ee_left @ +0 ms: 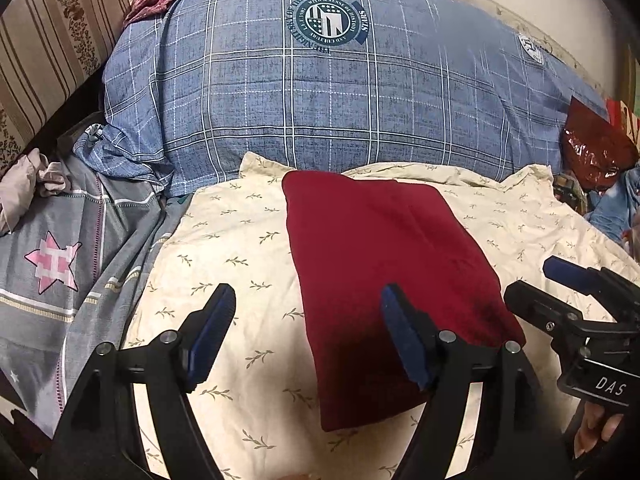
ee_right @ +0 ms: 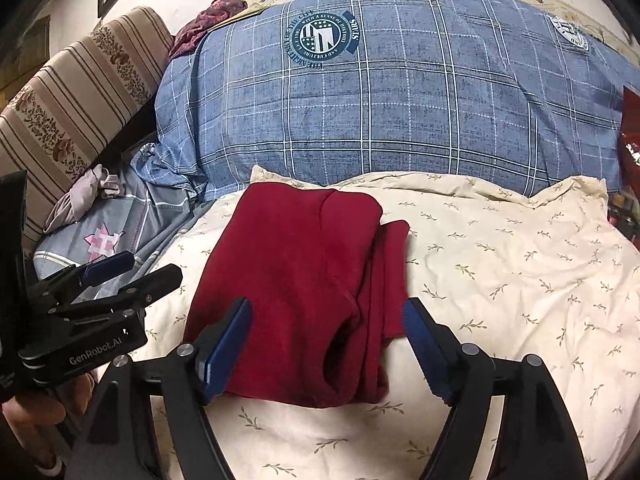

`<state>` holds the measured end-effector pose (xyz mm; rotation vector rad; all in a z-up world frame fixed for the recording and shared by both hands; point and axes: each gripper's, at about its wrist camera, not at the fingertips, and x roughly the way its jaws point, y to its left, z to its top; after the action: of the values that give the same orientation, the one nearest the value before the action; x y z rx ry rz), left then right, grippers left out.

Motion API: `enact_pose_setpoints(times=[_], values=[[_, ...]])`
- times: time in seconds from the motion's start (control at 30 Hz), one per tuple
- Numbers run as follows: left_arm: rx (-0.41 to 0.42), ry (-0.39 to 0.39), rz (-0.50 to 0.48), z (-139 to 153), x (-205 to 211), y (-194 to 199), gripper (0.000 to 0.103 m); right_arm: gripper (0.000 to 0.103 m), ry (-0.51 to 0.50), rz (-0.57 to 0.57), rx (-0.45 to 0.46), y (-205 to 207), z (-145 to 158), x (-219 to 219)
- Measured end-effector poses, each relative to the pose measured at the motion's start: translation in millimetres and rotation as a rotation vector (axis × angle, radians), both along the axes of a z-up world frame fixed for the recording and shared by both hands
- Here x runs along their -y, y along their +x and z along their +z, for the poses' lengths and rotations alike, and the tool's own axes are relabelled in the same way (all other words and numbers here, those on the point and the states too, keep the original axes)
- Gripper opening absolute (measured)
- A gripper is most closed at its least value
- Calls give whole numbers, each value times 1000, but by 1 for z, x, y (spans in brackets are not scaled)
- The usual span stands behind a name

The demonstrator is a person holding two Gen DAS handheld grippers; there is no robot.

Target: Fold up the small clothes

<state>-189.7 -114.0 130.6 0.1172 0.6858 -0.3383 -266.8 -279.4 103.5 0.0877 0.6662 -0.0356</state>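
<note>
A bed fills both views: a cream quilt printed with small olive sprigs (ee_right: pixel 500 264) is the working surface, backed by a large blue plaid pillow with a round crest (ee_left: pixel 320 92), with a striped beige cushion (ee_left: pixel 52 40) off to one side.

The dark red soft knit garment (ee_right: pixel 296 280) lies on the quilt already doubled into a rough rectangle, directly ahead of both sets of jaws. In the right wrist view its layered edges and a loose flap show along the side nearer the right finger, and the near hem sits between the two fingers.

It looks light, limp and thick-piled, so it should bend wherever it is lifted and drag slightly on the quilt rather than slide. In my judgement a corner or the stacked layered edge is the best hold, pinching all layers together so none peels away.

The left gripper (ee_left: pixel 308 332) is spread wide and holds nothing, hovering low with the garment's near left edge between its fingers. The right gripper (ee_right: pixel 328 344) is likewise wide apart and empty, straddling the near end of the cloth. Both point forward and slightly downward, side by side, close together.
</note>
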Motion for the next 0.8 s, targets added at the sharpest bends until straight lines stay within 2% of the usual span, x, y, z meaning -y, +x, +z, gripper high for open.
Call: enact_pose_setpoints(times=[0.57, 0.8], values=[[-5, 36, -4, -11, 7, 9, 75, 80, -17, -18, -32, 8, -10, 1], [-10, 19, 14, -23, 5, 16, 75, 80, -18, -14, -63, 16, -21, -1]])
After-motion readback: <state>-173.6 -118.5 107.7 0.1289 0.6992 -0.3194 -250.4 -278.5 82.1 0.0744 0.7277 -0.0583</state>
